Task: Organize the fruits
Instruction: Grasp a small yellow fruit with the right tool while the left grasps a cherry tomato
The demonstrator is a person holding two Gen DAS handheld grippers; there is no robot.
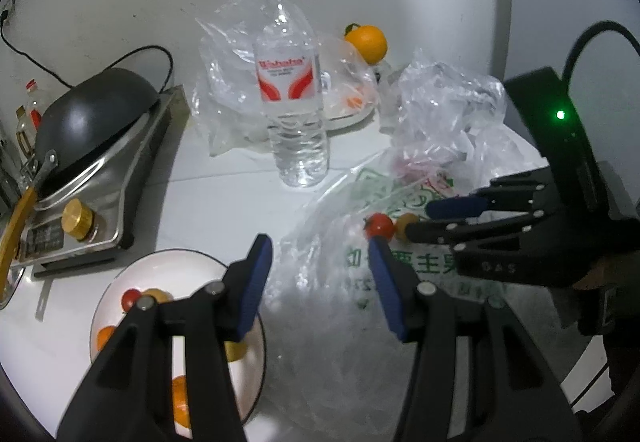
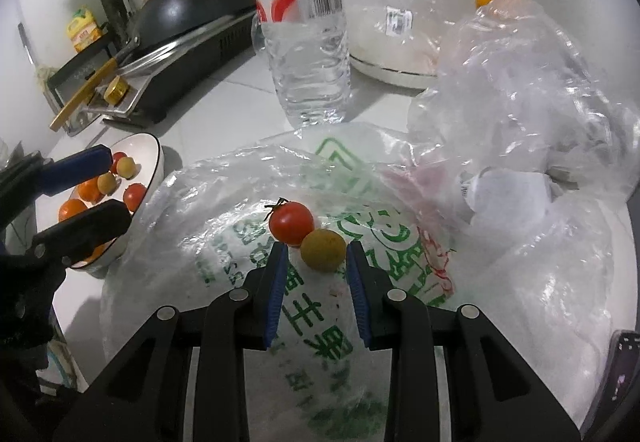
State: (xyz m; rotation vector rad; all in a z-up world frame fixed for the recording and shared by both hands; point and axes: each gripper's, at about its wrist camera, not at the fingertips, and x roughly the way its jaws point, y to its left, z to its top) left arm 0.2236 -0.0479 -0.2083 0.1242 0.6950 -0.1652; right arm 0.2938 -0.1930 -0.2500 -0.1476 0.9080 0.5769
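Note:
A red cherry tomato and a small yellow-green fruit lie touching each other on a flat clear bag with green print. My right gripper is narrowly open. Its tips flank the near side of the yellow-green fruit without pressing it. In the left wrist view the tomato and the yellow fruit sit just beyond the right gripper. My left gripper is open and empty, between a white plate and the bag. The plate holds several small red, orange and yellow fruits.
A water bottle stands behind the bag. An orange and a white dish under clear plastic sit at the back. A crumpled bag lies at the right. A stove with a black wok is at the left.

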